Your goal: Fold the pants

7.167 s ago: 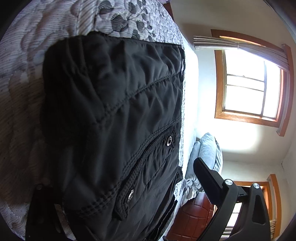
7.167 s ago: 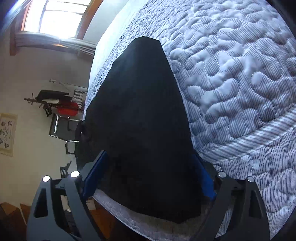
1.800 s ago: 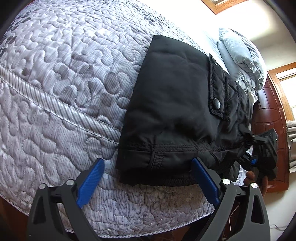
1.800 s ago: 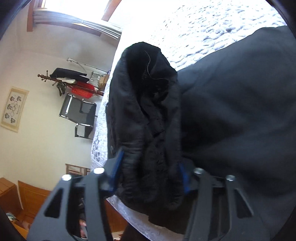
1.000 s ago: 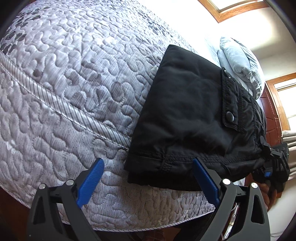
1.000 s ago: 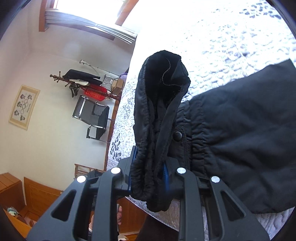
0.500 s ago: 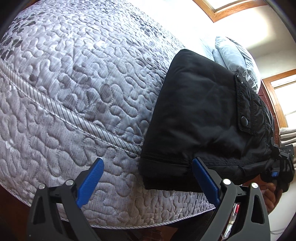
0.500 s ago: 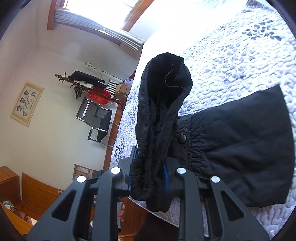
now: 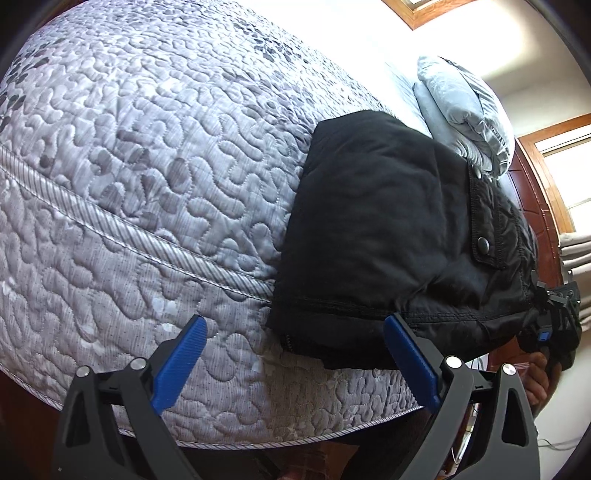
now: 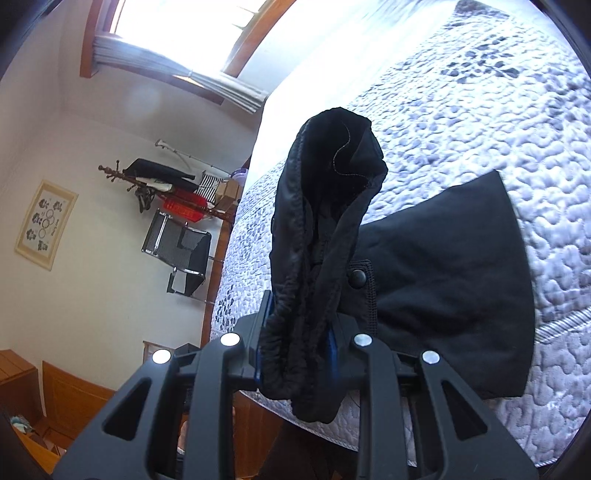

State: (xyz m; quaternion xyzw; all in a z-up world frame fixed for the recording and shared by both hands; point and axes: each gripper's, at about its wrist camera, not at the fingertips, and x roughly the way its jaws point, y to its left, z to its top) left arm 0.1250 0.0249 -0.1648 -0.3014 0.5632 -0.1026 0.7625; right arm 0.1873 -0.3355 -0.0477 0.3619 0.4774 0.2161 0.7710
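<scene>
Left gripper point(image 9: 291, 347): nearest the lens in the left wrist view, fingers spread wide and holding nothing, hovering at the mattress edge; the right finger's blue pad point(image 9: 410, 356) overlaps the folded bundle's near hem, but contact cannot be told.

Right gripper point(image 10: 297, 345): fingers closed tight on the gathered elastic waistband point(image 10: 314, 266), which bunches up and stands in front of the lens; seen small at the far right of the left wrist view point(image 9: 554, 325), it holds that end at the bed's edge.

Pants point(image 9: 388, 236): black, already doubled into a thick rectangle lying flat on the quilted mattress point(image 9: 147, 166) near its front edge; a pocket flap with a snap button point(image 9: 482, 243) faces up towards the waistband end.

Step in hand: judged to be the last fold, carrying the waistband end over the flat part.

Doing it well: lift the waistband just clear, sweep it across in one arc and lay it so the edges line up; the empty gripper would best press or pin the near hem so the slippery layers do not slide off the mattress edge.

Risk: the bunched waistband may drop in a lump; spread it before letting go.

Farther off: grey pillow point(image 9: 465, 107) beyond the pants, a window point(image 10: 177, 33), a chair point(image 10: 177, 251) and a coat rack point(image 10: 155, 181) by the wall.
</scene>
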